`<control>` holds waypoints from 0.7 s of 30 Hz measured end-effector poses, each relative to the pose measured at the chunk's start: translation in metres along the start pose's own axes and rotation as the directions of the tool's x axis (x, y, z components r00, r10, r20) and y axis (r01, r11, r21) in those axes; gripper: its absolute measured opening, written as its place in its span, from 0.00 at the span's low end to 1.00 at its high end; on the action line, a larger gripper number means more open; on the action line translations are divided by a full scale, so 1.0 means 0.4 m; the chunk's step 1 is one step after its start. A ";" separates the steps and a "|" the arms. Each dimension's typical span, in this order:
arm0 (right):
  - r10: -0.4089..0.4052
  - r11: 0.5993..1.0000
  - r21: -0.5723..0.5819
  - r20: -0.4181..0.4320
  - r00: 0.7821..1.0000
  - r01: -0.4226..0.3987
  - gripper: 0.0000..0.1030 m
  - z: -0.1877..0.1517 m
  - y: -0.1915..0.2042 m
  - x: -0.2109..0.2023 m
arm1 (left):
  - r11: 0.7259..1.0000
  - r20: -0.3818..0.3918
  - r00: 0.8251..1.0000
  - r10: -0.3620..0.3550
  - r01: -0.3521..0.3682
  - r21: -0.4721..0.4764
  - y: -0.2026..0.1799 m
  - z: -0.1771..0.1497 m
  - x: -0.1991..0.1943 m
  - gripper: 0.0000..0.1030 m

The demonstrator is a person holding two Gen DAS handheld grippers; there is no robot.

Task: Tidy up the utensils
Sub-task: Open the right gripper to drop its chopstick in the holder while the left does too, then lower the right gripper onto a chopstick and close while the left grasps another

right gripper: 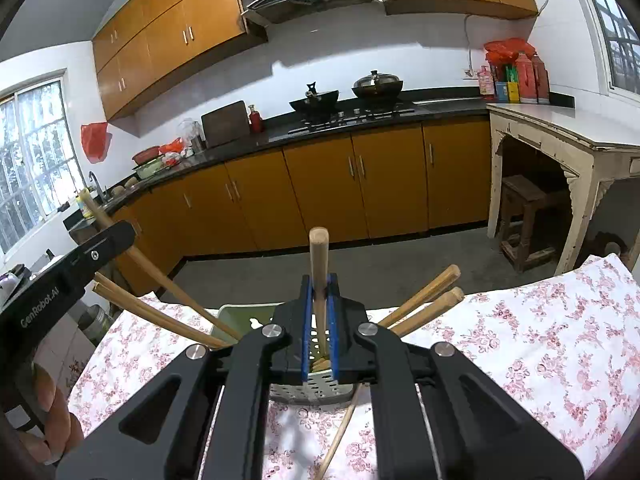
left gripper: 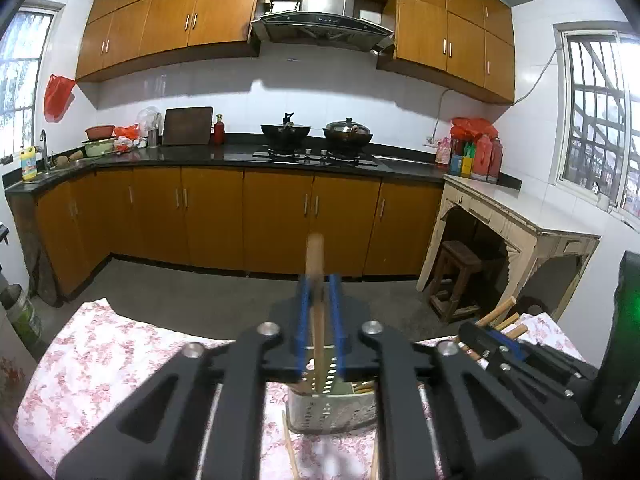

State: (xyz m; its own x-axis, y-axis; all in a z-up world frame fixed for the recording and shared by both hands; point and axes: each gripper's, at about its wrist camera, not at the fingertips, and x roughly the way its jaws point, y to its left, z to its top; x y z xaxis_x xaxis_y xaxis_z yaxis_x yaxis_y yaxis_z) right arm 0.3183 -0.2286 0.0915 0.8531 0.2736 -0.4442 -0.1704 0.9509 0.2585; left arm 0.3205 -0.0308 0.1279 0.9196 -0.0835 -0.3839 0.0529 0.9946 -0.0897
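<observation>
My left gripper (left gripper: 319, 280) is shut on a wooden utensil handle (left gripper: 315, 264) that stands upright and reaches down into a perforated metal utensil holder (left gripper: 332, 412) on the floral tablecloth (left gripper: 120, 360). My right gripper (right gripper: 319, 280) is shut on another upright wooden handle (right gripper: 319, 256) whose lower end is in the same holder (right gripper: 312, 390). Several more wooden handles (right gripper: 424, 300) lean out of the holder to both sides. The left gripper's body (right gripper: 60, 280) shows at the left of the right wrist view, and the right gripper's body (left gripper: 520, 356) at the right of the left wrist view.
Loose chopsticks (right gripper: 340, 436) lie on the cloth in front of the holder, also in the left wrist view (left gripper: 290, 448). A green tray (right gripper: 240, 316) sits behind the holder. Beyond the table are the floor, kitchen cabinets (left gripper: 280, 216), a stool (left gripper: 456, 276) and a pale side table (left gripper: 520, 224).
</observation>
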 end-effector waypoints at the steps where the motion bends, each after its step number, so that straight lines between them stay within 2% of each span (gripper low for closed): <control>1: -0.003 1.000 0.000 0.005 1.000 0.003 0.12 0.002 0.001 -0.008 | 1.000 0.002 1.000 0.006 -0.006 0.001 0.001 0.000 -0.006 0.26; 2: -0.006 1.000 0.001 0.010 1.000 0.006 0.15 0.003 0.000 -0.012 | 1.000 0.005 1.000 0.010 -0.010 0.000 0.002 0.000 -0.011 0.34; 4: -0.017 1.000 0.006 0.033 0.999 0.017 0.30 0.005 0.000 -0.035 | 1.000 0.012 1.000 0.018 -0.018 -0.002 0.006 -0.001 -0.027 0.37; 14: -0.079 0.997 0.023 0.076 0.994 0.077 0.30 -0.025 -0.051 -0.145 | 0.998 0.043 0.997 0.064 -0.064 0.013 0.036 -0.029 -0.148 0.53; 21: -0.149 0.988 0.043 0.029 0.988 0.148 0.30 -0.144 -0.118 -0.193 | 0.992 0.054 0.991 0.120 -0.122 0.032 0.084 -0.117 -0.254 0.60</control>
State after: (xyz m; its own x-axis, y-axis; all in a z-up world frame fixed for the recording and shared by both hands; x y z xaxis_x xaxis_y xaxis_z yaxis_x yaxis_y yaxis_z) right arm 0.2322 -0.2860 0.0640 0.8828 0.1246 -0.4530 -0.0210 0.9737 0.2268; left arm 0.2106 0.0084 0.1211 0.9390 0.0402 -0.3417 -0.0473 0.9988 -0.0127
